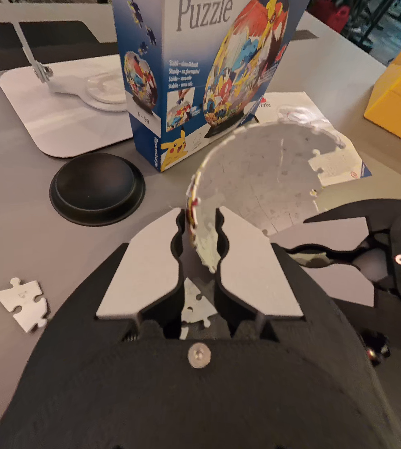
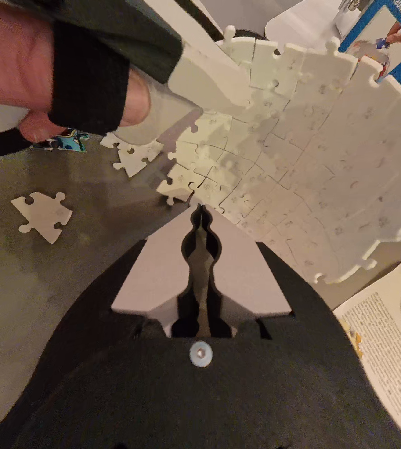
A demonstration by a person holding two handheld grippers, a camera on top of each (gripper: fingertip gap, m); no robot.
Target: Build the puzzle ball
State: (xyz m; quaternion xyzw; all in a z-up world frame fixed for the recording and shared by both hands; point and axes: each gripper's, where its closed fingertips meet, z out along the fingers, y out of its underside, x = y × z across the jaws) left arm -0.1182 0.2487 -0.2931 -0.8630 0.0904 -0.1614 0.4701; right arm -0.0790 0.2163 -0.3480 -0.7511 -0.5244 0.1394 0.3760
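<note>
Your left gripper (image 1: 200, 233) is clamped on the rim of the half-built shell (image 1: 262, 175), tilting it so its pale inside faces you. Your right gripper (image 2: 201, 211) sits pinched together and empty at the shell's ragged edge, probably seating a joint. 2 loose pieces (image 2: 42, 215) wait on the table (image 2: 24, 291)

Matt grey counter (image 1: 12, 218), smooth, faintly mottled. Rough, grainy black printed plastic on left gripper (image 1: 200, 243) and right gripper (image 2: 201, 211), with smooth pale grey plastic jaws and a shiny metal screw (image 1: 199, 355) in the body. Matt off-white plastic inside the half-built puzzle ball (image 1: 262, 175), printed colour on its outer rim. Same matt white on a loose puzzle piece (image 1: 23, 303). Glossy printed cardboard box (image 1: 194, 85). Smooth black plastic stand (image 1: 97, 189), slightly sheeny. Thin paper leaflet (image 2: 389, 340). Black cloth glove (image 2: 87, 85).
</note>
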